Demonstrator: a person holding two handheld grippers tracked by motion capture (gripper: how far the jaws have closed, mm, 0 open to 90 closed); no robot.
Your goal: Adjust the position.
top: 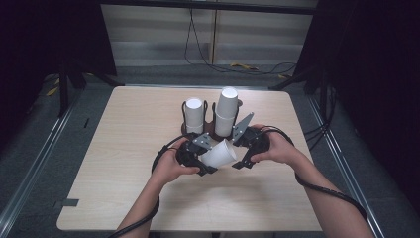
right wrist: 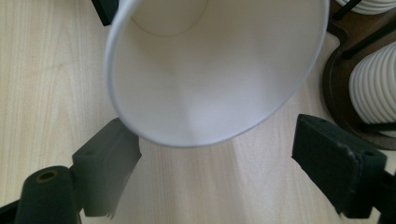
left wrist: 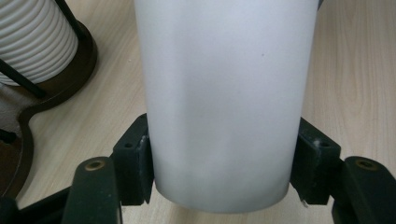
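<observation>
person at the counter, a gripper in each hand, both meeting near the middle, just toward 6 o'clock of a dark wire cup holder.

left gripper: jaws clenched on a single white paper cup. in the left gripper view the two black jaws press flat against either side of the cup's narrow end. cup is held lying on its side, off the counter, mouth pointing toward 3 o'clock at the other hand.

right gripper: jaws released, spread wide. in the right gripper view the cup's open rim hangs just ahead of them, not touching either jaw; the bare inside and base of the cup face this camera.

holder: two stacks of upturned white cups, shorter stack at 11 o'clock of the held cup, taller stack at 12 to 1 o'clock. ribbed stack edges visible beside the holder's base in both gripper views.

progress, as i judge it: one cup is free of the stacks and in hand, so the picking part looks done. the handover, or a second grasp at the rim, is not yet made. where the cup is meant to end up i cannot tell.
</observation>
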